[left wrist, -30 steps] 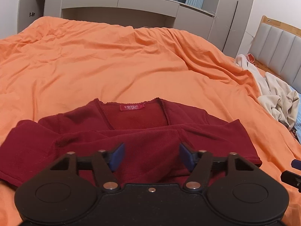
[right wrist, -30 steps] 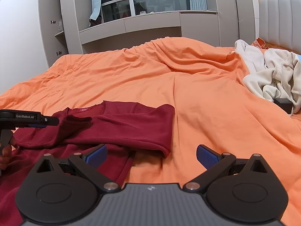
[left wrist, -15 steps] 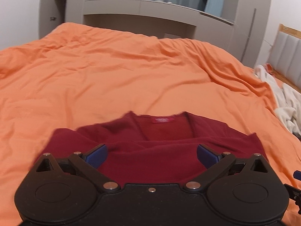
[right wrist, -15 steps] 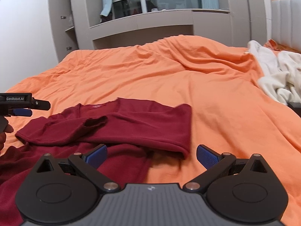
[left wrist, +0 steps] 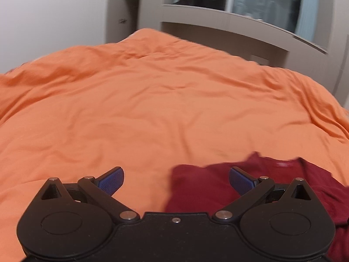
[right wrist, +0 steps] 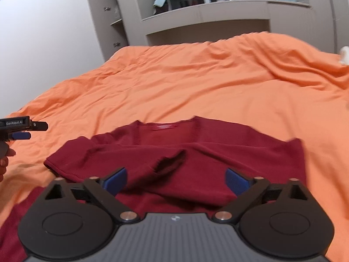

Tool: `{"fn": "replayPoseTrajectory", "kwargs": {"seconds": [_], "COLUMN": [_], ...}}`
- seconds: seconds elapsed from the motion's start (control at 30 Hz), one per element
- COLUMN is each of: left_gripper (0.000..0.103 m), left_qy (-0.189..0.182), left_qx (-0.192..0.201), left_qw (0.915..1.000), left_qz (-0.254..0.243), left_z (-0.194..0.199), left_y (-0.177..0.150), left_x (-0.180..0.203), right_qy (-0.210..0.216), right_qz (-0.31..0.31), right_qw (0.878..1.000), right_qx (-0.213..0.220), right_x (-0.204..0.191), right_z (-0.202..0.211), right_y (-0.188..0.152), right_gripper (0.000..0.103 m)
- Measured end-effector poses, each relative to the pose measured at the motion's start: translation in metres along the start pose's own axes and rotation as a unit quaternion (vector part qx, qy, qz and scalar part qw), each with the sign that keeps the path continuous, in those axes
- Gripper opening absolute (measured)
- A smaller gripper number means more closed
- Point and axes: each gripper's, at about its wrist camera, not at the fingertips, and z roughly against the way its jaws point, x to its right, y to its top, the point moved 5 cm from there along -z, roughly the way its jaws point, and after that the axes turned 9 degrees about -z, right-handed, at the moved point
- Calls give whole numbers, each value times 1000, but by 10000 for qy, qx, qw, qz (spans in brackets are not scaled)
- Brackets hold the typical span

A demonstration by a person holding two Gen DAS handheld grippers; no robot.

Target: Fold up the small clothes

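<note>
**Red top lies folded on the orange bed, both my grippers spread and empty**

The dark red top (right wrist: 196,152) lies on the orange bedcover (right wrist: 196,83), neckline and label turned away from me, both sleeves folded in across the chest. One sleeve's open cuff (right wrist: 170,163) sits near the middle of the garment, and the lower part of the top runs toward me under my right tool. In the left wrist view only a corner of the same top (left wrist: 272,187) shows, low and to the right, blurred.

My right gripper (right wrist: 175,180) hovers over the near half of the top with its blue pads (right wrist: 115,181) wide apart and nothing between them. My left gripper (left wrist: 175,180) is just as wide, holding nothing; its left pad is over bare bedcover (left wrist: 152,109), its right pad over the edge of the red cloth. From the right wrist view, the left tool shows side-on at the far left edge, off the garment's side.

Beyond the bed stands a grey wall unit (right wrist: 207,15) with a window above it. A bit of pale cloth (right wrist: 344,54) peeks in at the right edge.
</note>
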Motion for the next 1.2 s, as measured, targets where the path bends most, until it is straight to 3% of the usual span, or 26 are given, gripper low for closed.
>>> {"fn": "replayPoseTrajectory", "kwargs": {"seconds": [0.23, 0.27, 0.3, 0.33, 0.37, 0.53, 0.73, 0.93, 1.03, 1.13, 1.2], "left_gripper": [102, 102, 102, 102, 102, 102, 100, 88, 77, 59, 38], "left_qy": [-225, -270, -320, -364, -406, -572, -774, -817, -931, -1120, -1266], "left_qx": [-390, -398, -398, -404, -421, -414, -521, -945, -1084, -1203, -1236], "left_qw": [9976, 9973, 9971, 9969, 9966, 9963, 9944, 9903, 9881, 9849, 9830], "left_qz": [520, 548, 564, 574, 580, 483, 505, 613, 563, 540, 497], "left_z": [-32, -35, -38, -40, -43, -46, -60, -86, -91, -94, -94], "left_y": [-11, -13, -14, -14, -15, -16, -15, -18, -21, -23, -24], "left_x": [-38, -38, -37, -35, -33, -24, -15, -8, -1, 7, 14], "right_qy": [-176, -209, -251, -299, -361, -652, -669, -606, -590, -582, -588], "right_qz": [-340, -393, -422, -426, -425, -203, -306, -444, -451, -421, -413], "right_qw": [9981, 9977, 9974, 9973, 9974, 9976, 9972, 9971, 9971, 9973, 9973], "right_qx": [-481, -506, -524, -518, -453, 65, -147, -152, -159, -162, -157], "right_x": [-9, -9, -8, -8, -7, -2, 8, 13, 13, 12, 12], "right_z": [-57, -62, -66, -68, -68, -44, -48, -48, -49, -48, -48], "right_y": [-3, -3, -2, -3, -3, 2, -9, -12, -12, -12, -12], "right_gripper": [68, 58, 39, 27, 6, 4, 6, 10, 13, 13, 13]}}
